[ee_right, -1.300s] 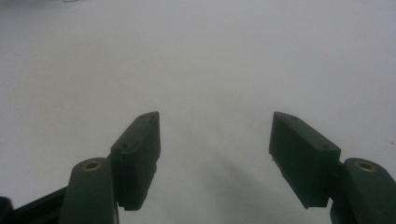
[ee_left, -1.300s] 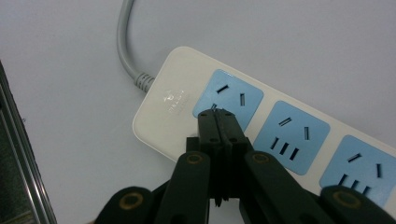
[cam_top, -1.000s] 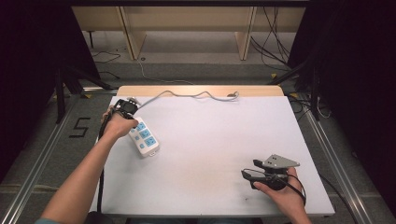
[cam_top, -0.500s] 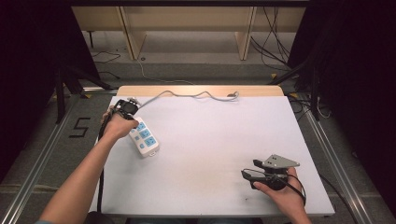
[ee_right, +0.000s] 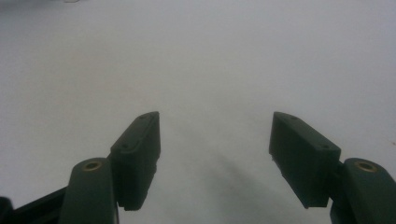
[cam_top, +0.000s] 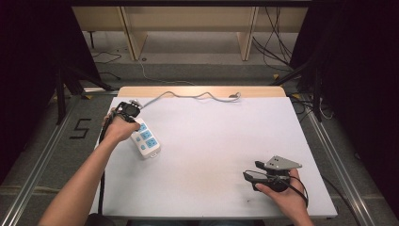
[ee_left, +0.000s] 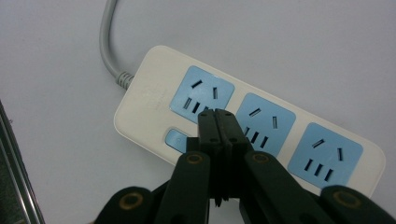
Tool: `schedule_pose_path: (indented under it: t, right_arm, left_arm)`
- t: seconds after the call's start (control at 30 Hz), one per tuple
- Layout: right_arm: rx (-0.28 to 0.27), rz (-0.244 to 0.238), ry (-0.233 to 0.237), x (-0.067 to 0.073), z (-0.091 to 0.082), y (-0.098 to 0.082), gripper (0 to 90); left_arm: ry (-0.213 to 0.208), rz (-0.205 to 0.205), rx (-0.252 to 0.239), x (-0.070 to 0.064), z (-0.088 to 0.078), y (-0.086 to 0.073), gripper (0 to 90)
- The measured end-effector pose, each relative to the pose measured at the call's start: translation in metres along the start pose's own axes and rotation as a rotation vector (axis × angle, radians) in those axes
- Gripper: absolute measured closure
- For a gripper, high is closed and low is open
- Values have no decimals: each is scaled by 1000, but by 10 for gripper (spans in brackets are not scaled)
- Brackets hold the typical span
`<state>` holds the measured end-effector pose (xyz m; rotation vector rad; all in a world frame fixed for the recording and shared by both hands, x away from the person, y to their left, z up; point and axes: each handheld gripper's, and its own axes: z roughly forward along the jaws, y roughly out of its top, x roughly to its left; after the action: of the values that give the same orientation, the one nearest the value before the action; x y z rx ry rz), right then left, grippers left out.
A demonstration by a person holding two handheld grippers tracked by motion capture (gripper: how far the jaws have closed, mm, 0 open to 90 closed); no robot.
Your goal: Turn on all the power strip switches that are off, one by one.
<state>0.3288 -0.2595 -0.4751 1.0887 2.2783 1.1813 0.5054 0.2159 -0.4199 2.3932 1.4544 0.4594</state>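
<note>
A white power strip with three blue sockets lies on the left of the white table. In the left gripper view the strip runs diagonally, with a blue switch near its cable end. My left gripper is shut with nothing between its jaws, its tips just over the strip between the first socket and the switch; whether they touch it I cannot tell. The left gripper sits at the strip's far end. My right gripper rests at the front right, open, its jaws wide over bare table.
The strip's grey cable snakes along the table's far edge to a plug. Beyond the table stand wooden shelf legs and loose floor cables. Metal rails flank the table. A "5" mark is on the floor at left.
</note>
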Motion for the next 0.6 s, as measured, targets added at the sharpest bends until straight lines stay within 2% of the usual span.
schedule_pose_path:
  t: [0.6]
  right_arm:
    - [-4,1,-1,0,0,0,349]
  left_arm:
    - [-17,14,-5,-9,-7,-4,898]
